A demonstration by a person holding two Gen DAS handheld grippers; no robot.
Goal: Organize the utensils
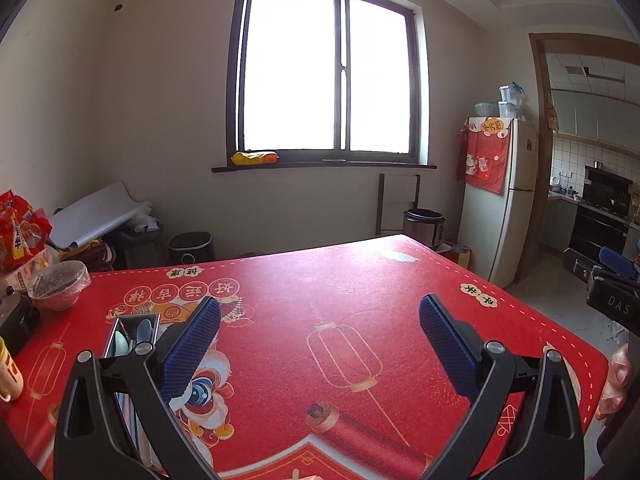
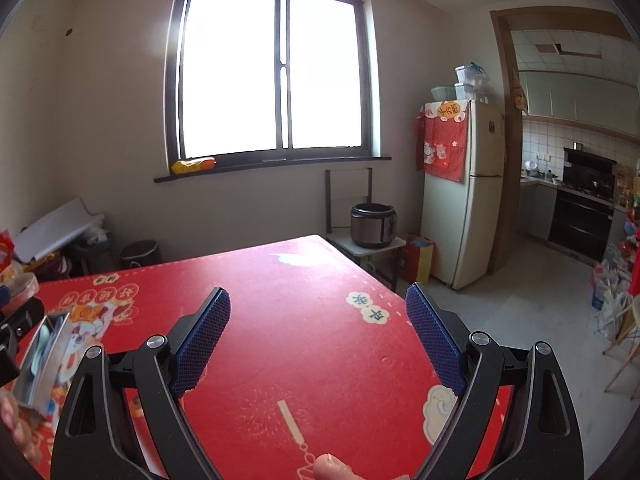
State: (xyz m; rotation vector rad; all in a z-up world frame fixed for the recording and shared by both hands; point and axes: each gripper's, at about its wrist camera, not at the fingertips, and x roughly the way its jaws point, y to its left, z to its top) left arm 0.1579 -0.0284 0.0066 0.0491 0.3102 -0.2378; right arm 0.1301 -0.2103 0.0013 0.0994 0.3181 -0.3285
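A shiny metal utensil tray [image 1: 132, 330] lies on the red table mat [image 1: 320, 320] at the left, with pale blue-green spoons in it. It also shows in the right wrist view [image 2: 44, 356] at the far left. My left gripper [image 1: 320, 316] is open and empty above the mat, its left finger just right of the tray. My right gripper [image 2: 318, 304] is open and empty over the mat's right half. The right gripper's body shows at the right edge of the left wrist view [image 1: 612, 292].
A film-covered bowl [image 1: 60, 284], red snack bags [image 1: 22, 236] and a mug [image 1: 10, 376] crowd the table's left edge. Beyond the far edge stand a rice cooker [image 2: 372, 226] on a stool, a fridge [image 2: 464, 196] and bins. A fingertip [image 2: 332, 468] shows at bottom.
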